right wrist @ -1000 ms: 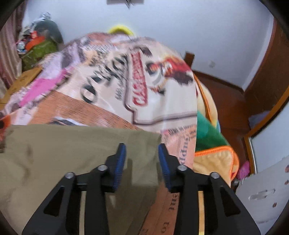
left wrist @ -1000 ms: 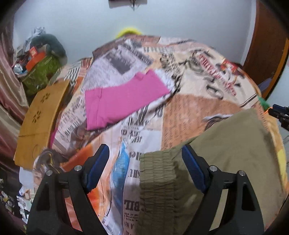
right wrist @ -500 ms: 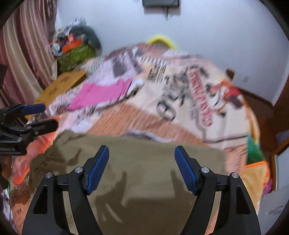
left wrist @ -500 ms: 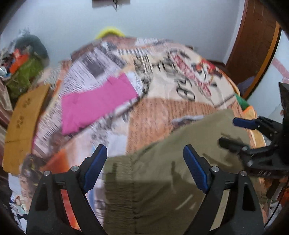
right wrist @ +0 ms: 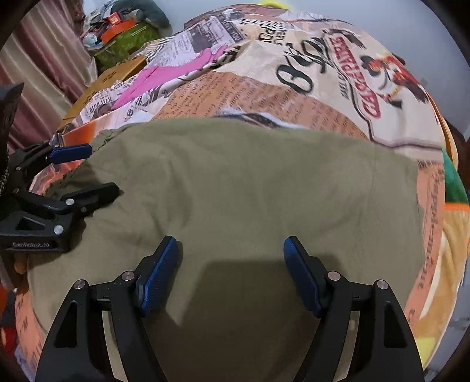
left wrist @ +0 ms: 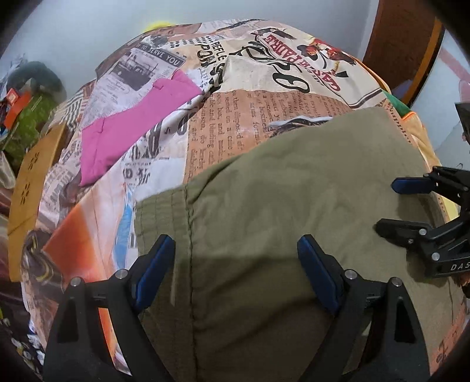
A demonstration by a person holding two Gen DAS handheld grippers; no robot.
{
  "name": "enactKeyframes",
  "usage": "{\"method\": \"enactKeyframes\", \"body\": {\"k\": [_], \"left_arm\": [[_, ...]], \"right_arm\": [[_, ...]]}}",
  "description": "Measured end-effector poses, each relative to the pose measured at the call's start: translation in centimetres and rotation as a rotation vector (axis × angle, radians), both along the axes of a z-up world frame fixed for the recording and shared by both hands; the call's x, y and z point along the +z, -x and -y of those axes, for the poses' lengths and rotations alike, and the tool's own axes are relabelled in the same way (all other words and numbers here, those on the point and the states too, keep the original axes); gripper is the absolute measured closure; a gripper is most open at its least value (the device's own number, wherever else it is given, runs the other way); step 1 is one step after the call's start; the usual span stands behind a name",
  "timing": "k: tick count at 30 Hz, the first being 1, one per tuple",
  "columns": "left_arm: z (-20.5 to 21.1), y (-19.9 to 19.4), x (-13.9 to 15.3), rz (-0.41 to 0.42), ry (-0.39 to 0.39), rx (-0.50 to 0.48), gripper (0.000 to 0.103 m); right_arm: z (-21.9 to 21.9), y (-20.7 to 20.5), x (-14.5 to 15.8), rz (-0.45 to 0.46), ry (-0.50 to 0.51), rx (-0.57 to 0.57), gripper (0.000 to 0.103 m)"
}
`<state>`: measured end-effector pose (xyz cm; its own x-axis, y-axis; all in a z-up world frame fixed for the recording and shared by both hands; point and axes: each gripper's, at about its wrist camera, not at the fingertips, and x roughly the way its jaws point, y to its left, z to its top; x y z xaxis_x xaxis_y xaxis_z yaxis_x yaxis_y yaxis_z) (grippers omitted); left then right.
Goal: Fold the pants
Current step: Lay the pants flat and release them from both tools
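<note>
Olive-green pants [left wrist: 293, 211] lie folded flat on the bed, elastic waistband [left wrist: 160, 214] at the left end. They fill the right wrist view [right wrist: 249, 191] too. My left gripper [left wrist: 235, 252] is open and empty, hovering over the waistband end. It also shows at the left of the right wrist view [right wrist: 97, 170]. My right gripper [right wrist: 230, 258] is open and empty above the middle of the pants. It shows at the right edge of the left wrist view [left wrist: 387, 205], over the pants' right end.
A bedsheet with newspaper print [left wrist: 241, 97] covers the bed. A folded pink garment [left wrist: 129, 129] lies on it far left. A yellow-brown board [left wrist: 32, 173] leans beside the bed. A pile of clutter [right wrist: 123, 26] sits by the curtain [right wrist: 38, 73]. A wooden door [left wrist: 402, 44] stands at right.
Both grippers have moved in over the pants and closer to them. The right gripper opened from nearly shut a second ago to wide open. The pants lie still.
</note>
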<state>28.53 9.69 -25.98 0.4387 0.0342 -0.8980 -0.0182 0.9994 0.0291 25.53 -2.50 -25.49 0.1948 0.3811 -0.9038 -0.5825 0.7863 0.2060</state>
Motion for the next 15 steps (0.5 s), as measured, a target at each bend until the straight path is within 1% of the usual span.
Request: {"method": "enactKeyframes", "body": {"k": [3,6,9,12,15], "left_arm": [[-0.1,1.3,0.4,0.006,0.021,0.013,0.016],[0.0,2.8,0.8,0.016,0.027,0.021,0.015],[0.6,4.2,1.1,0.020,0.014,0.021,0.015],[1.3,5.8,1.4,0.031,-0.015,0.011,0.014],[1.8,7.2,1.7,0.050,-0.041,0.011,0.014]], "right_arm": [[1.1,1.1,0.4,0.011,0.005,-0.020,0.031],[2.2,2.5,0.7,0.026,0.009,-0.036,0.031],[2.9,3.9,1.1,0.044,0.022,-0.036,0.031],[3.3,5.4,1.5,0.065,0.048,-0.025,0.031],[4.6,6.5,1.6,0.052,0.036,-0.053,0.031]]}}
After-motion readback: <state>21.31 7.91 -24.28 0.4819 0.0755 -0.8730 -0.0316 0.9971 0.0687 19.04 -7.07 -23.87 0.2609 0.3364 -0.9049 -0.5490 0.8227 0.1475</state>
